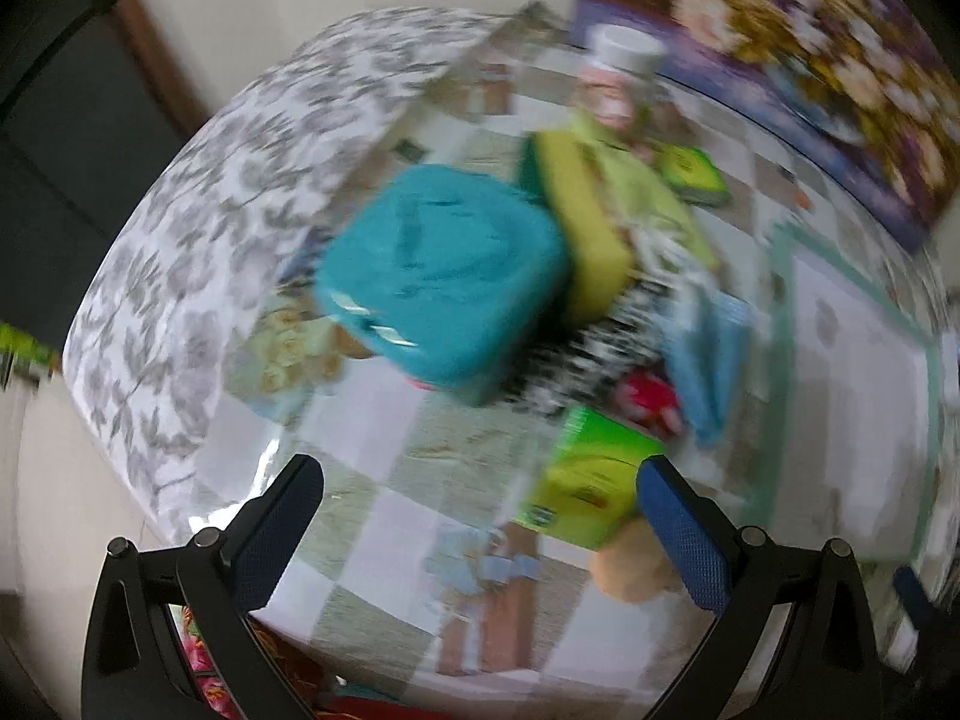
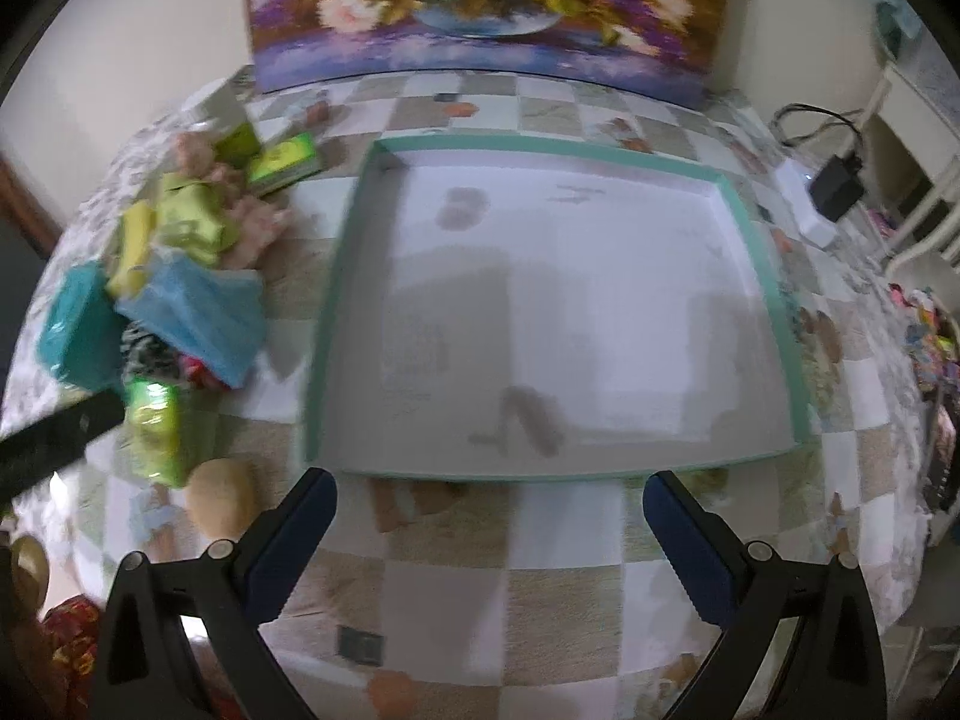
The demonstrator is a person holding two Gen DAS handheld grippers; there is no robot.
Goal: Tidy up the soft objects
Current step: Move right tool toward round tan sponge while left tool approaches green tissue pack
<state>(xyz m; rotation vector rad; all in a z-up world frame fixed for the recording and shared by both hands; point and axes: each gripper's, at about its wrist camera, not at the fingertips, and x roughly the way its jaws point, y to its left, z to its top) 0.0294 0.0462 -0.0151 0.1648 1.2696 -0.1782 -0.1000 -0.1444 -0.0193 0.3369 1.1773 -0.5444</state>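
Two grippers, both with jaws wide apart and nothing between them. The left gripper [image 1: 480, 516] hangs over the checkered surface [image 1: 372, 516], aimed at the jumble of soft stuff filling the middle of its view: a teal sponge block [image 1: 441, 282] dead center, a yellow sponge [image 1: 591, 228] touching its right side, a light blue cloth [image 1: 708, 360] lower right, and a green packet [image 1: 591, 492] just beside the right finger. The view's blurry, so the smaller bits are hard to name.

The right gripper [image 2: 489, 534] faces the big teal-rimmed tray [image 2: 336, 312], which looks empty, so I'd guess nothing's sorted yet.

Handling-wise, that teal block should be light and squishy. I'd pinch it across its two flat sides, mid-body, not at a corner, or it'll just fold and slip out.
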